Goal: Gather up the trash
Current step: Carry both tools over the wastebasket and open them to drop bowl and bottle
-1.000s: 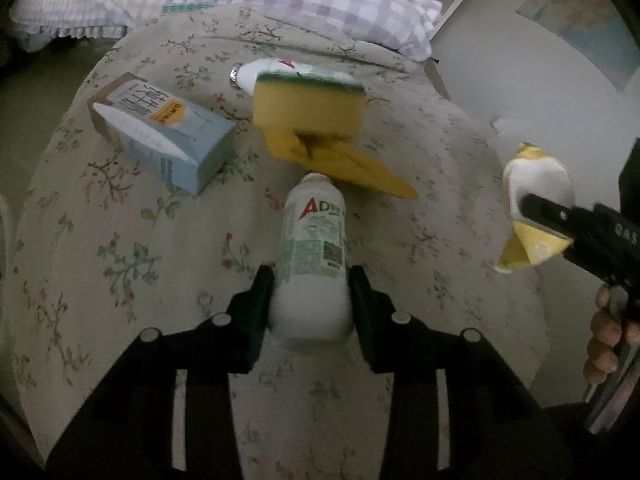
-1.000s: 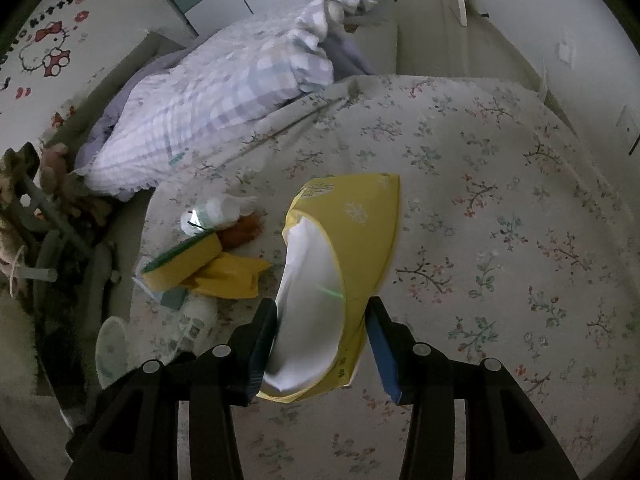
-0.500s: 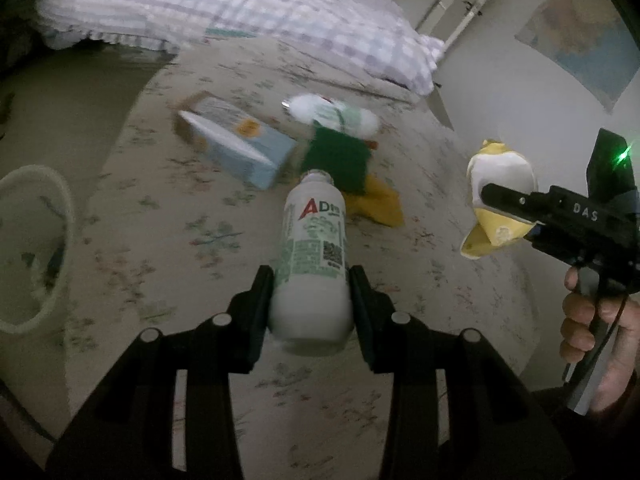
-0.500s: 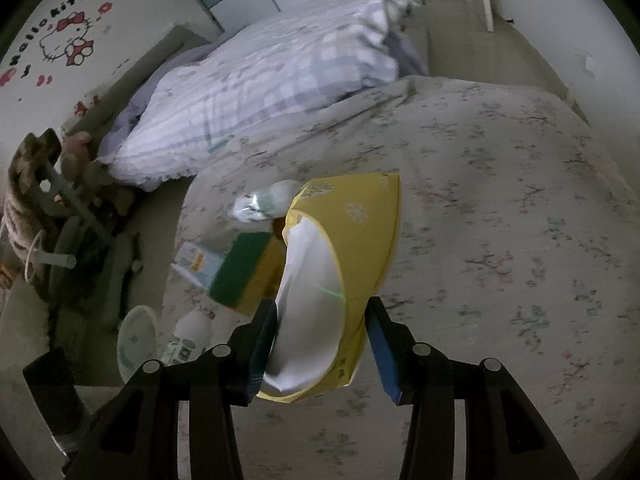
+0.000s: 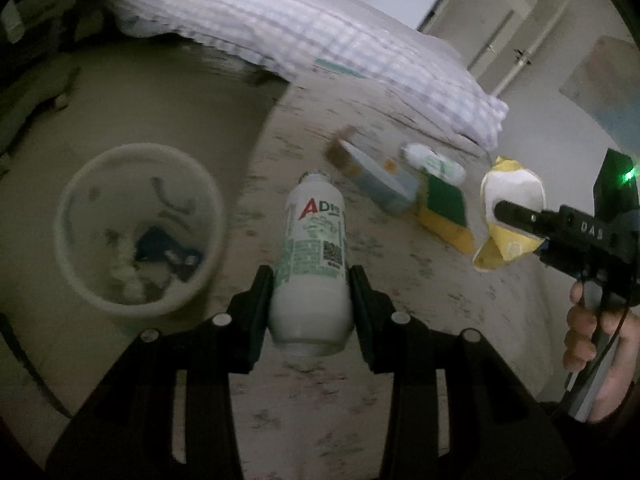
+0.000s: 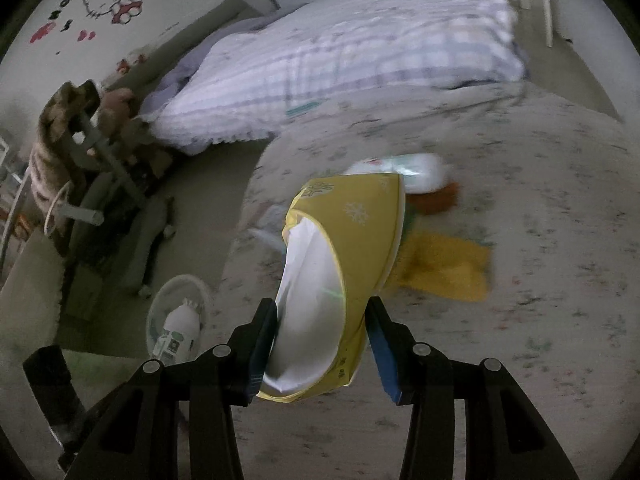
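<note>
My left gripper (image 5: 311, 276) is shut on a white plastic bottle (image 5: 314, 248) with a green label and red letters, held above the bed's edge. My right gripper (image 6: 322, 322) is shut on a squashed yellow paper cup (image 6: 332, 264) with a white inside; the cup (image 5: 510, 216) and that gripper also show at the right of the left wrist view. A round white trash bin (image 5: 138, 228) with scraps inside stands on the floor left of the bed. In the right wrist view the bin (image 6: 178, 320) sits low left, with the held bottle (image 6: 180, 334) in front of it.
On the floral bedspread (image 5: 400, 360) lie a blue carton (image 5: 376, 178), a second white bottle (image 5: 434, 160), a green-and-yellow sponge (image 5: 446, 204) and a yellow cloth (image 6: 448, 266). A checked duvet (image 5: 320, 36) fills the back. Clutter and a frame (image 6: 92, 160) stand on the floor at left.
Both hands have swung left toward the bed's edge with bottle and cup held. The bin has come into the left wrist view. The items on the bed have slid to the right.
</note>
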